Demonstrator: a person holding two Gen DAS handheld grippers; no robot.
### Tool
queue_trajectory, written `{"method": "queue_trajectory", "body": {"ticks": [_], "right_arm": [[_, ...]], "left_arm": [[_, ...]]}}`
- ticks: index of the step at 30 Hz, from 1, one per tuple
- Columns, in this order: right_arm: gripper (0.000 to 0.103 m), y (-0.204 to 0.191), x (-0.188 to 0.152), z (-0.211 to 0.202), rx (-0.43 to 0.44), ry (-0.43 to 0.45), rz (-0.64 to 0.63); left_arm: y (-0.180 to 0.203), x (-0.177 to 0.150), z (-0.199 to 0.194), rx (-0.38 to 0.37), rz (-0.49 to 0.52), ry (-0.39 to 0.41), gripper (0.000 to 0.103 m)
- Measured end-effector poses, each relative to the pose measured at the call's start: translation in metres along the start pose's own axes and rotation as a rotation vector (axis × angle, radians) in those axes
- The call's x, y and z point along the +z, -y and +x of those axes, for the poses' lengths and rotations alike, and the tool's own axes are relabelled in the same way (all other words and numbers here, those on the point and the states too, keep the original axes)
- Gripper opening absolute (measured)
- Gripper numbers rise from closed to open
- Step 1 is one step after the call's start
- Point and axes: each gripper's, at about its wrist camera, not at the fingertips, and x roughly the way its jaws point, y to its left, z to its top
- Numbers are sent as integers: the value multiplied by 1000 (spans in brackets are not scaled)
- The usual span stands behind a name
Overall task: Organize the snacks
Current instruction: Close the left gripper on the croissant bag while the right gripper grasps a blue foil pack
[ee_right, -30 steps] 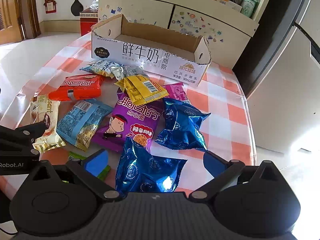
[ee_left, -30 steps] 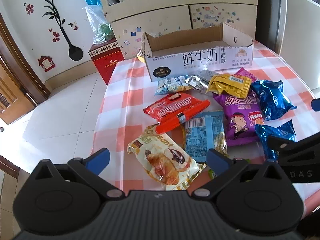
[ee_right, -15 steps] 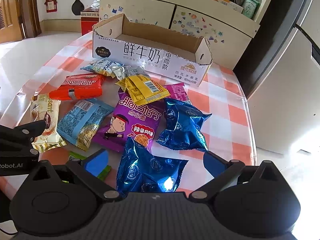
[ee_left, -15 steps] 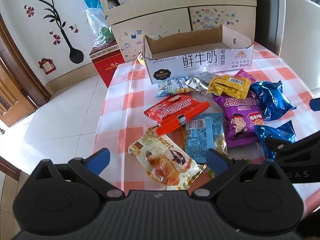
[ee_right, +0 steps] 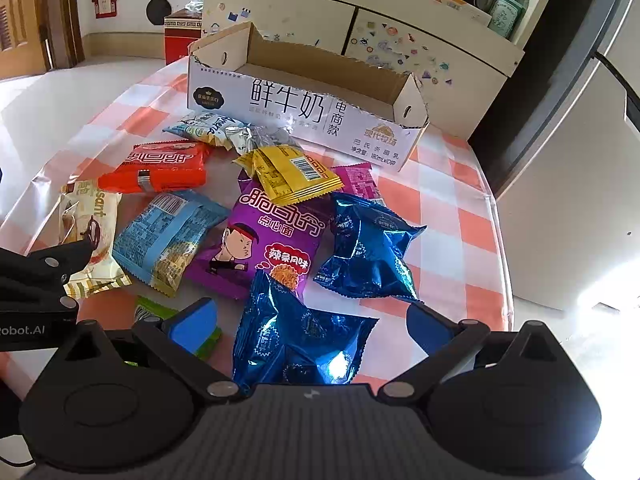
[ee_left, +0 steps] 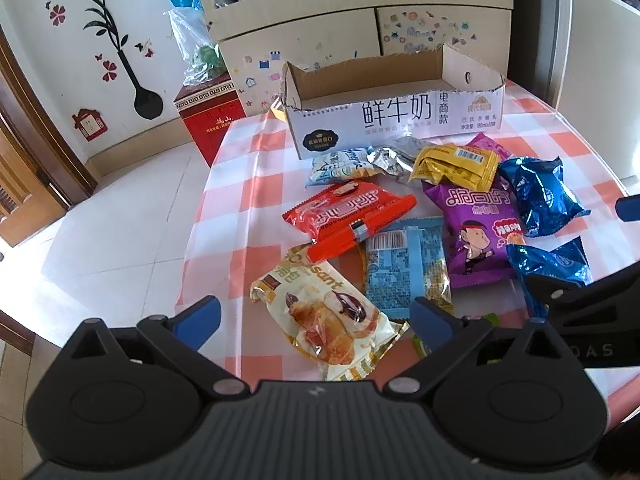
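Several snack packets lie on a red-and-white checked table (ee_left: 240,168). An open cardboard box (ee_left: 396,114) (ee_right: 304,108) stands behind them with nothing visible inside. My left gripper (ee_left: 316,316) is open above a cream croissant packet (ee_left: 324,320), not touching it. My right gripper (ee_right: 312,326) is open over a blue foil packet (ee_right: 296,336). Between them lie a red packet (ee_left: 348,212), a light blue packet (ee_left: 404,268), a purple packet (ee_right: 272,236), a yellow packet (ee_right: 292,174) and a second blue foil packet (ee_right: 368,248).
A cream cabinet (ee_left: 360,28) with shelves stands behind the table. A red box (ee_left: 208,120) holding a plastic bag sits on the floor at the left. A white appliance (ee_right: 568,160) flanks the table's right edge. A green packet (ee_right: 152,312) peeks out near my right gripper.
Both grippers have shifted only slightly; the view of the table has drifted a little. No packet has moved and both grippers stay open.
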Motion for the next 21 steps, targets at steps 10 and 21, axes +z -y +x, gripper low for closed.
{"method": "queue_trajectory", "body": {"ticks": [10,21], "right_arm": [[103,17,-1,-6,115,28,63],[103,63,-11,-6,169,-2,245]], "left_arm": [[-21,-1,0,-32,-78,13,100],[-58,-10,5,-51,-184,-6,100]]}}
